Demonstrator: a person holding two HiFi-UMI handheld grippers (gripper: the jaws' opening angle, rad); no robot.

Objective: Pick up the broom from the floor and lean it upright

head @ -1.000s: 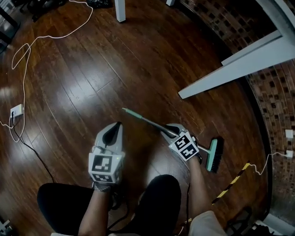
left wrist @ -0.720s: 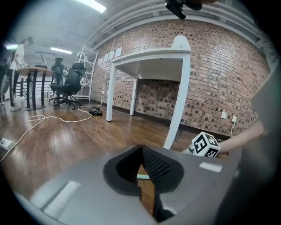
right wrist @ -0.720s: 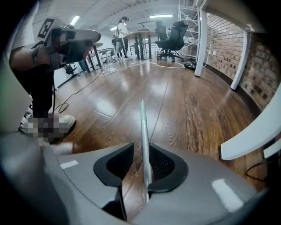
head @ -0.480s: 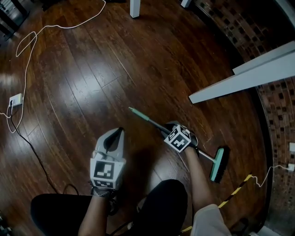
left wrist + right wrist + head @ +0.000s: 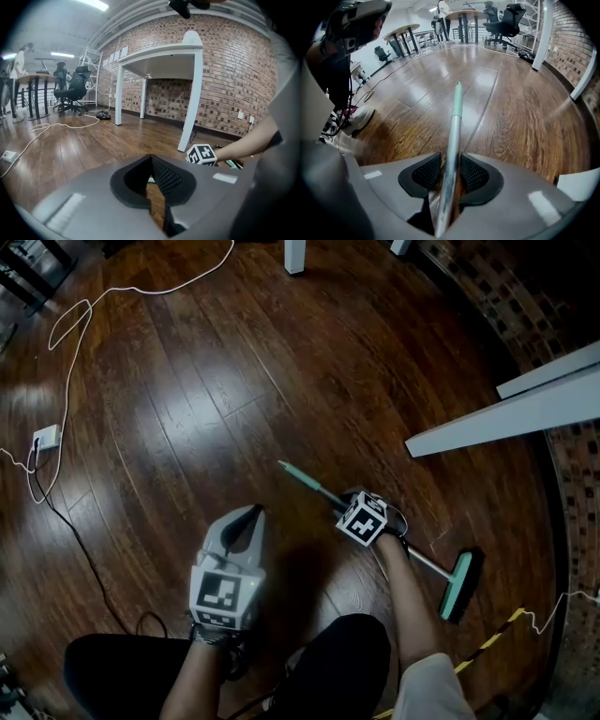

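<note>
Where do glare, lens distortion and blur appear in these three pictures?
Head view: pale glare streaks lie on the dark wood floor, and its boards curve toward the edges. Left gripper view: the corners are black and rounded, and the brick wall bows outward. Right gripper view: the broom handle is soft at its near end, and reflected light whitens the far floor.

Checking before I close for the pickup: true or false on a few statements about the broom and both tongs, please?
The broom lies on the floor. True.
The right tongs clamp the brush head. False: they straddle the handle; the jaws have just been opening and the pads are not pressing.
The left tongs hold the handle's green end. False: they are empty, beside the broom.
A white cable crosses the floor. True.
</note>
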